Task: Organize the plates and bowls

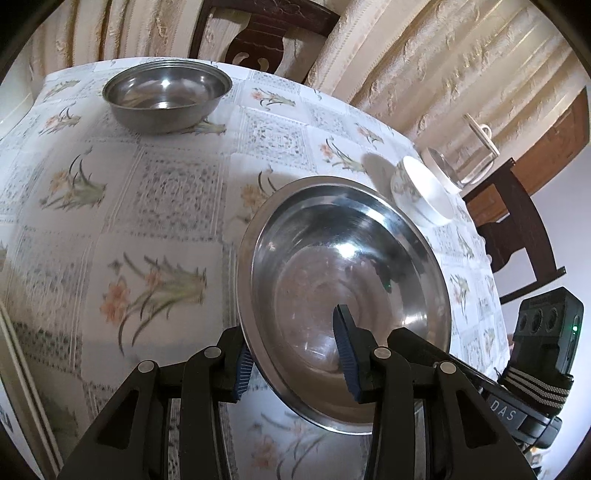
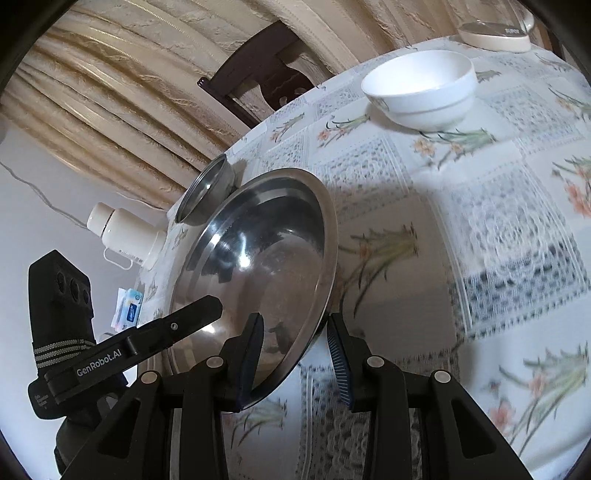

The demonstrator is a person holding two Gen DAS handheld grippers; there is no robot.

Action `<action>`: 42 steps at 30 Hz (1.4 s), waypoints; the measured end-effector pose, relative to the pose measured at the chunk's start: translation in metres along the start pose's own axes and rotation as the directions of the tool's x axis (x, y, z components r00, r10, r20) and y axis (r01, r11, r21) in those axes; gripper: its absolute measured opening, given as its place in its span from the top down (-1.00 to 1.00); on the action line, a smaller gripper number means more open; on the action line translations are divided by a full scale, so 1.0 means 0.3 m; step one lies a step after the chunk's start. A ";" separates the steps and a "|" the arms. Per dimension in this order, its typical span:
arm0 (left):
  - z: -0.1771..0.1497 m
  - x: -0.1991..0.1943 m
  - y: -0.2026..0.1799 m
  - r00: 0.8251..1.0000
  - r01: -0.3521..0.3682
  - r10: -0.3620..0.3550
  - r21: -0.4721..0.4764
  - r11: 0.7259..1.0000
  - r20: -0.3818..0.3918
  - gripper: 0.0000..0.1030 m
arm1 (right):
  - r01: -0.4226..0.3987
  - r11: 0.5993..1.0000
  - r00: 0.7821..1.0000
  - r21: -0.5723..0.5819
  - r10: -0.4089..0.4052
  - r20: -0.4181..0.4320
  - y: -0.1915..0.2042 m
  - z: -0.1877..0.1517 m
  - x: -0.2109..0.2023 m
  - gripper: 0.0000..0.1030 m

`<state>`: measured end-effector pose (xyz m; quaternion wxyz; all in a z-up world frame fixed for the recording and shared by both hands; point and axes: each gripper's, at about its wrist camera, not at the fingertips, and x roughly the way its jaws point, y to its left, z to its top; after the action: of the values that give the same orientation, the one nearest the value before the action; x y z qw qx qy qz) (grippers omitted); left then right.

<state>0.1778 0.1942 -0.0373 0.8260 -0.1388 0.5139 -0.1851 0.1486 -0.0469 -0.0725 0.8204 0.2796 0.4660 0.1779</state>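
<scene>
So both grippers are on the same wide, shallow stainless-steel plate right now, one on each side of its rim. The left gripper has its blue ribbed pads straddling the near edge, one pad inside the dish and the other under the rim, so the jaws look clamped on the metal with only the rim's thickness between them. The plate sits tilted, and I can't really tell whether its far edge touches the floral patterned tablecloth or not.

From the other side, the right gripper also has the plate's rim between its jaws. The left pad sits against the shiny inside, but the right pad looks slightly apart from the edge, so I can't tell if this one is actually squeezing or just bracketing it. You can see the left gripper's black finger reaching onto the plate's opposite side in that view.

Other stuff on the table: a deeper round steel bowl well apart at the far end, and a white ceramic bowl standing upright off to the right side, near a round cream-coloured base with a glass top. A dark wooden chair stands behind the table against the beige curtains.
</scene>
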 end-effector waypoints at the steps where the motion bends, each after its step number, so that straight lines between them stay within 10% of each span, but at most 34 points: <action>1: -0.011 -0.005 0.000 1.000 0.001 -0.001 -0.001 1.000 0.000 0.20 | 0.000 1.000 1.000 0.001 0.000 0.000 0.002 -0.006 -0.004 0.25; 28: -0.227 -0.100 0.050 0.999 -0.002 0.002 -0.017 1.000 -0.035 0.15 | -0.033 0.999 0.997 0.009 0.033 -0.063 0.030 -0.195 -0.063 0.22; 33: -0.237 -0.119 0.058 1.000 -0.001 0.000 -0.015 1.000 -0.017 -0.22 | -0.008 1.000 1.000 0.023 0.008 -0.006 0.016 -0.198 -0.096 -0.29; 42: -0.227 -0.142 0.061 1.000 0.011 -0.011 -0.015 1.000 -0.007 -0.29 | 0.035 0.998 0.998 0.054 -0.038 0.058 -0.017 -0.177 -0.140 -0.35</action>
<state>0.1024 0.2269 -0.0404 0.8222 -0.1469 0.5174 -0.1863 0.0817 -0.0586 -0.0696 0.8293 0.2977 0.4510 0.1421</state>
